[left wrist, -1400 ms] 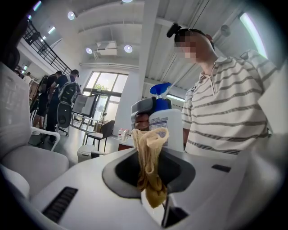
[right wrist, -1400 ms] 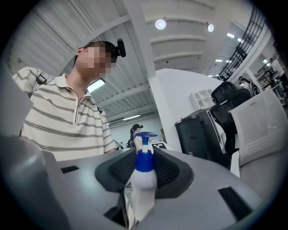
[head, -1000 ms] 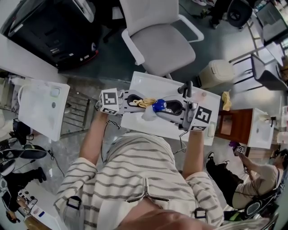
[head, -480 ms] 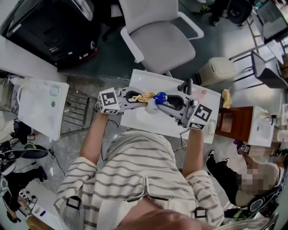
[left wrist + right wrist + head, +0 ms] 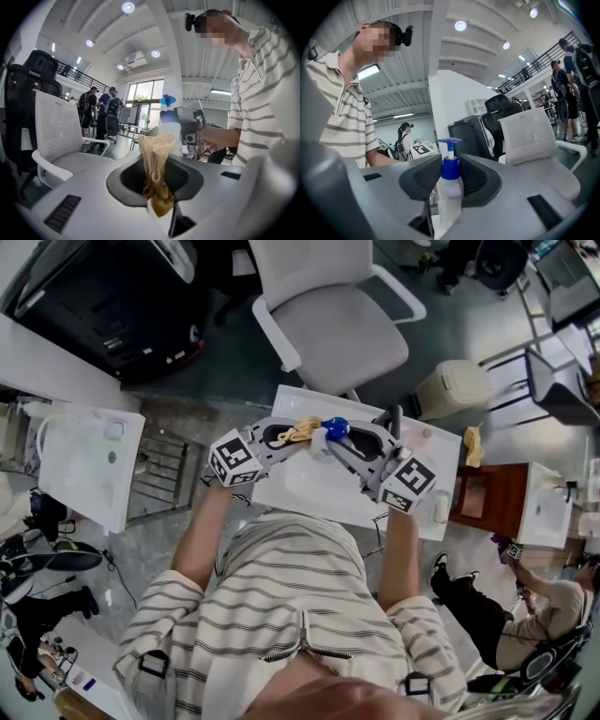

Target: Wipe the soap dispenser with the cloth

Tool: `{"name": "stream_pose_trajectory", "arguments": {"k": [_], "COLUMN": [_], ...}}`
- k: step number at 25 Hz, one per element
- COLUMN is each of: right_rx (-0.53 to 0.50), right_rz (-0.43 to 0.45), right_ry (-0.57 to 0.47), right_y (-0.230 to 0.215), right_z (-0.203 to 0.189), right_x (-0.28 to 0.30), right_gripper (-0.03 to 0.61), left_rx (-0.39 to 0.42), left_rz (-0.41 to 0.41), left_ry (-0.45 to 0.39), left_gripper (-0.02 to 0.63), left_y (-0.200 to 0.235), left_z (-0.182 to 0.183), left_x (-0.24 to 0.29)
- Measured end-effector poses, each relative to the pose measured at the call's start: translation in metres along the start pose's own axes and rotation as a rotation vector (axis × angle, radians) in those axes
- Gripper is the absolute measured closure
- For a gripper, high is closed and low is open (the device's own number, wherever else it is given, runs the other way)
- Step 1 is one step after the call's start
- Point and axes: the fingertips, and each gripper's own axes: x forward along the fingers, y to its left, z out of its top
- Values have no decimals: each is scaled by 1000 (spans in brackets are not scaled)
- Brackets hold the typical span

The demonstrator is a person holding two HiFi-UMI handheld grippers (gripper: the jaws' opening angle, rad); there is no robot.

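Note:
The soap dispenser [image 5: 450, 187], a white bottle with a blue pump [image 5: 335, 427], is held upright between the jaws of my right gripper [image 5: 330, 439], which is shut on it above the white table [image 5: 309, 488]. My left gripper [image 5: 292, 434] is shut on a bunched yellow cloth [image 5: 156, 171], which hangs out of its jaws. In the left gripper view the cloth's top sits right in front of the dispenser [image 5: 169, 131]. In the head view the cloth [image 5: 304, 429] lies against the bottle's left side, both grippers pointing at each other over the table's far part.
A grey office chair [image 5: 328, 320] stands just beyond the table. A beige bin [image 5: 453, 390] sits to the right, a white sink unit [image 5: 89, 460] to the left. A black faucet-like post [image 5: 392, 418] stands by the right gripper. People are in the background.
Both grippers have moved toward the table's far edge and swung inward, carrying the dispenser and cloth with them; the cloth stays beside the bottle.

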Motion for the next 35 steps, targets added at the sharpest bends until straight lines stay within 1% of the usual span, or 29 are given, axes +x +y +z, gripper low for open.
{"name": "stream_pose_trajectory", "arguments": {"k": [5,10,14,16,19,23,27,30,35], "right_rx": [-6,-40,-35,-37,-39,-40,-38,-45,-48], "right_rz": [-98,-216,-300,-369,-448,-513,-562,-578,-594], "right_ry": [10,24,-9,-22,-31,-65,-58,-48,-48], "right_y": [-14,-26,-36,-43,-49,-57,-64,-70,-86], "right_z": [-8,-17,-18,-17,-22,-26,-38,-48,-61], "right_x": [7,12,11,11,9,12,16,21,27], "right_gripper": [457,457,457,457,457,457,457,457,457], "left_rx": [7,-14,-1,5,11,21,78,68,32], "left_rz": [112,233,322,353,366,384,484,531,575], "left_ry": [11,-18,-28,-39,-54,-67,-31,-33,-26], "left_gripper": [531,531,531,531,531,530,529,529,529], "left_y": [12,22,26,26,20,17,20,22,28], "left_z": [-3,-1,2,4,4,5,1,-2,-11], "left_x": [-1,-3,-3,-3,-3,-5,-8,-11,-17]}}
